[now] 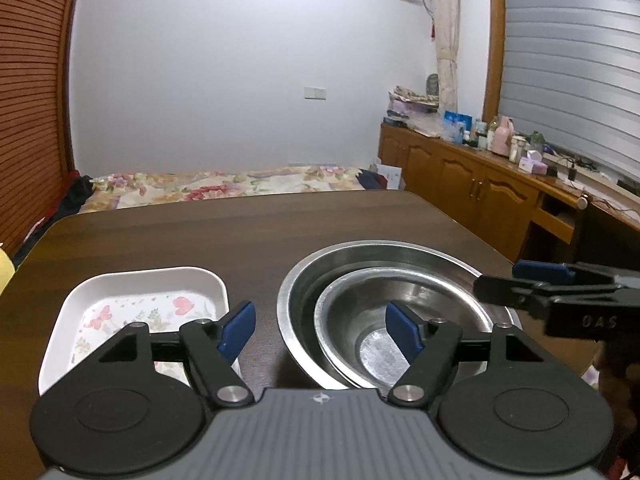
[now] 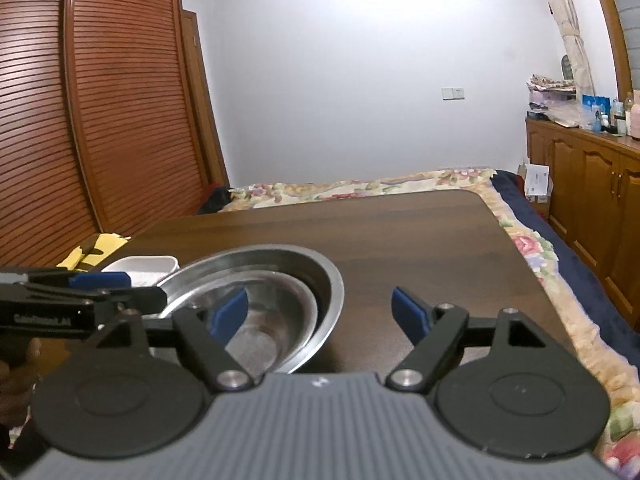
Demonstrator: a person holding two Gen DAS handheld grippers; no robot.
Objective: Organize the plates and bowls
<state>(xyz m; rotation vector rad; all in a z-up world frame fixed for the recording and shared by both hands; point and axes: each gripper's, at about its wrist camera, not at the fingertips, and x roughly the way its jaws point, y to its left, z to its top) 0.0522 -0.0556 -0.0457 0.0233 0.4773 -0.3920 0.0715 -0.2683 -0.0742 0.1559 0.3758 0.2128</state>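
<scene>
The small bowl (image 1: pixel 394 328) sits inside the big bowl (image 1: pixel 320 280) near the table's (image 1: pixel 240 232) front edge, saving room. We hold our left gripper (image 1: pixel 320 330) and right gripper (image 2: pixel 320 314) spread, empty. The white plate (image 1: pixel 120 292) waits beside them.

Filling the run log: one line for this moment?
left gripper: open | right gripper: open | small bowl: nested in large bowl | tray: beside bowls

The left gripper (image 1: pixel 320 330) hovered level with its blue-padded fingers (image 1: pixel 239 326) spread wide, gripping nothing. The right gripper (image 2: pixel 320 314) hovered close alongside it, likewise gaping and empty.
</scene>
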